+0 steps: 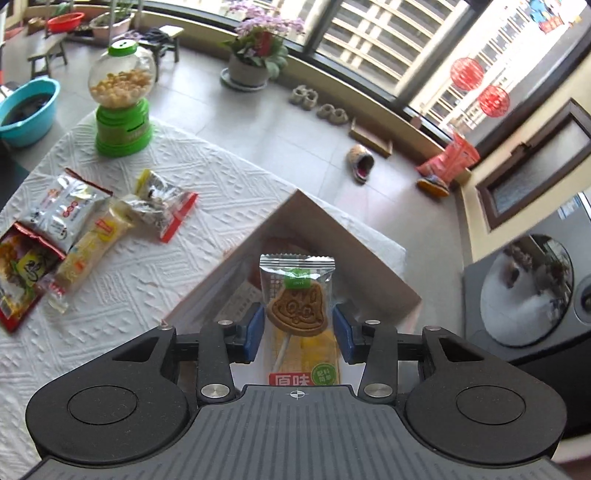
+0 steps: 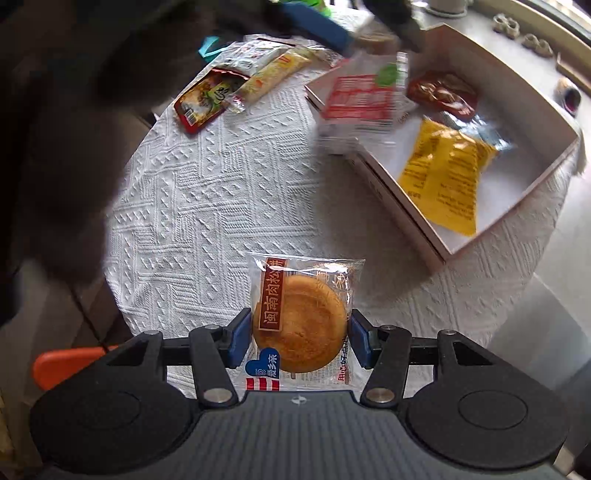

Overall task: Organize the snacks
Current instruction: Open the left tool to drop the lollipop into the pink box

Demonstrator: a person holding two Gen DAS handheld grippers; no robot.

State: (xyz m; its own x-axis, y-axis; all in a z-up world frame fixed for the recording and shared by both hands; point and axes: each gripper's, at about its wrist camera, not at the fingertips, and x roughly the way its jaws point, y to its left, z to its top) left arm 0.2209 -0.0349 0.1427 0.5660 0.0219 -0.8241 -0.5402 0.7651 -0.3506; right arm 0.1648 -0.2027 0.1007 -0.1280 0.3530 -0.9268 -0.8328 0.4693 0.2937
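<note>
My left gripper [image 1: 299, 332] is shut on a clear packet with a bell-shaped cookie on a stick [image 1: 297, 306], held over the near corner of the open cardboard box [image 1: 332, 229]. From the right wrist the same packet [image 2: 358, 99] shows blurred at the box's corner [image 2: 406, 218], under the left gripper's blue finger [image 2: 317, 24]. My right gripper [image 2: 299, 339] is shut on a clear packet with a round golden pastry [image 2: 299, 325], above the white tablecloth [image 2: 207, 192]. A yellow packet [image 2: 443, 177] and a dark red packet [image 2: 443, 92] lie in the box.
Several loose snack packets lie on the cloth at the left: a silver one [image 1: 66, 210], a yellow bar [image 1: 92, 247], a red one [image 1: 22, 266], a silver-red one [image 1: 162, 203]. A green candy dispenser [image 1: 123, 99] stands at the table's far edge. A dark sleeve [image 2: 55, 129] fills the left.
</note>
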